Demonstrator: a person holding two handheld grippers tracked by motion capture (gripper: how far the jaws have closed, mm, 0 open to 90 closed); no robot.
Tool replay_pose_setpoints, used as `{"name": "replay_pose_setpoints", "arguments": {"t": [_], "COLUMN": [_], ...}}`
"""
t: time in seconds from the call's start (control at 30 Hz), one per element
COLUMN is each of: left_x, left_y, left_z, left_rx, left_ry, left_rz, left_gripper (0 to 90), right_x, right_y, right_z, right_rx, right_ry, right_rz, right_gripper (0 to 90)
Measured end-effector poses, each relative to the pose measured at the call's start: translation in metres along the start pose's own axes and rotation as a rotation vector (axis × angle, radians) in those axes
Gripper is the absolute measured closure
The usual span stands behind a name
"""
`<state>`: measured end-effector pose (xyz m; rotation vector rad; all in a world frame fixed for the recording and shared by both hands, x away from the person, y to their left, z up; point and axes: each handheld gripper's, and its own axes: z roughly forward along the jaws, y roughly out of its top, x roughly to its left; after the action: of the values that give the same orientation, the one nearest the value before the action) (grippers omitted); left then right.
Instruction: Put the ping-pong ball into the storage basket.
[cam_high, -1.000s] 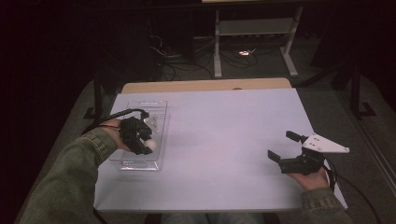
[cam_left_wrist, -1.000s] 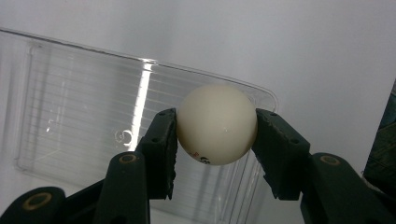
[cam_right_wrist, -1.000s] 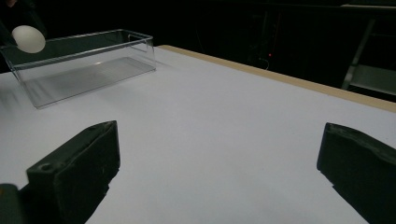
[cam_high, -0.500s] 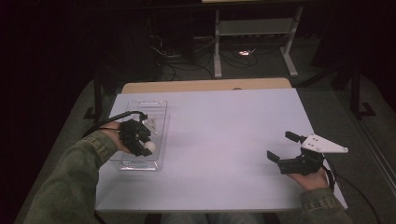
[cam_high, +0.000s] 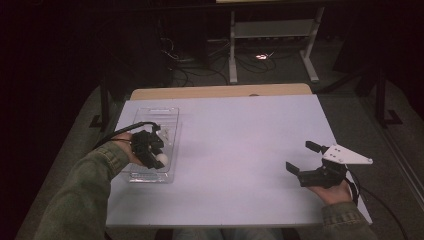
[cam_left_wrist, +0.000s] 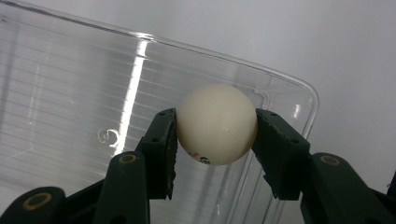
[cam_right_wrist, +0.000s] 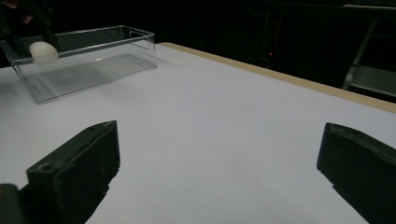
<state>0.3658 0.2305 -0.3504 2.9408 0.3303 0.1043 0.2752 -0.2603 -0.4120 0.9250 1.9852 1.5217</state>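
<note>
Black right gripper (cam_high: 301, 161): resting near the table's front right corner, jaws spread wide, holding nothing
Left gripper (cam_left_wrist: 215, 128): clamping the white ball (cam_left_wrist: 216, 123) between both pads
What has changed: left hand is sinking lower toward the clear tray (cam_high: 172, 116) than a second ago
Ball's place: hanging over the tray's near end
Meaning: release is likely coming next

The high view looks forward and down from above the person's side, taking in the whole white table (cam_high: 240, 150). The left gripper view looks steeply down, very close, into the clear plastic tray (cam_left_wrist: 70, 93). The right gripper view looks low and level across the tabletop toward the same tray (cam_right_wrist: 93, 60), far off; the white ball (cam_right_wrist: 43, 52) appears in all three.
</note>
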Motion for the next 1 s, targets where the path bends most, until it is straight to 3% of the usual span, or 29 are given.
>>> {"name": "replay_pose_setpoints", "arguments": {"t": [0.4, 1.0], "left_x": [0.003, 0.003], "left_y": [-0.002, 0.002], "left_z": [0.022, 0.032], "left_rx": [0.012, 0.04], "left_ry": [-0.026, -0.05], "left_rz": [-0.006, -0.002], "left_gripper": [50.6, 50.4], "right_x": [0.001, 0.002], "right_y": [0.0, 0.0], "right_z": [0.001, 0.001], "right_rx": [0.008, 0.013], "right_ry": [0.005, 0.011], "right_rz": [-0.009, -0.011], "right_gripper": [0.0, 0.0]}}
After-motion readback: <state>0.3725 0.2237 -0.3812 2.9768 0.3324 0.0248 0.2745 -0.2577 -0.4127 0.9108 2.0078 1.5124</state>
